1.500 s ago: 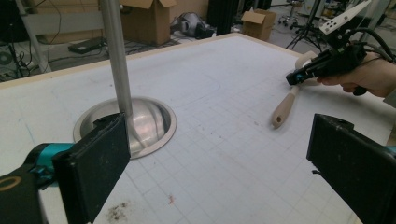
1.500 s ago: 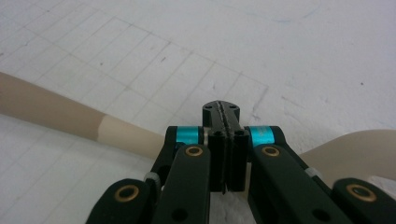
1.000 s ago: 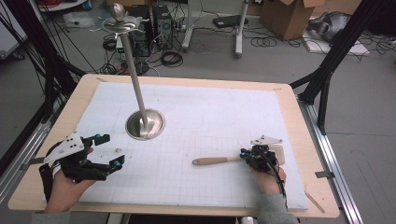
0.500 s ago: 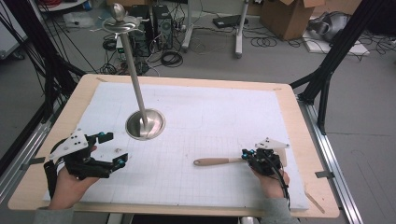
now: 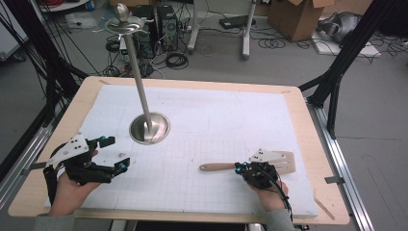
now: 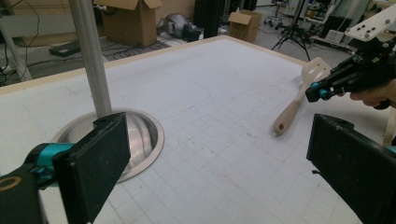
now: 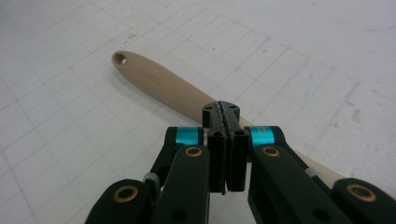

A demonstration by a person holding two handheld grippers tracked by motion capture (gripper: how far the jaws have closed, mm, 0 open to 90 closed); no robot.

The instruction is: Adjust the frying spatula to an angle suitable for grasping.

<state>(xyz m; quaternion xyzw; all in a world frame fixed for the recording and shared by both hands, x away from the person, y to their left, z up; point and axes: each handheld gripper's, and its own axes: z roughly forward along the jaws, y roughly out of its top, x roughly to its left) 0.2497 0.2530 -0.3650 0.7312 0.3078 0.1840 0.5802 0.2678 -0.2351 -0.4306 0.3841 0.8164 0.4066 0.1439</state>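
The wooden spatula (image 5: 245,164) lies flat on the white gridded mat (image 5: 216,125) that covers the desk (image 5: 317,144), near the front right; its handle points left toward the middle of the mat and its slotted blade points toward the right edge. The right gripper (image 5: 239,169) sits right over the spatula's handle, its fingers (image 7: 223,122) clenched together with nothing between them, the handle passing underneath; whether they touch the wood I cannot tell. The left gripper (image 5: 111,153) is held low at the front left of the desk, well apart from the spatula; its fingers (image 6: 95,163) are released, spread wide with only bare mat between them. Beyond it a metal stand (image 5: 144,103) rises from a round dish-shaped base (image 5: 161,127) on the mat's left half; cardboard boxes (image 5: 298,17) stand on the floor behind the desk.
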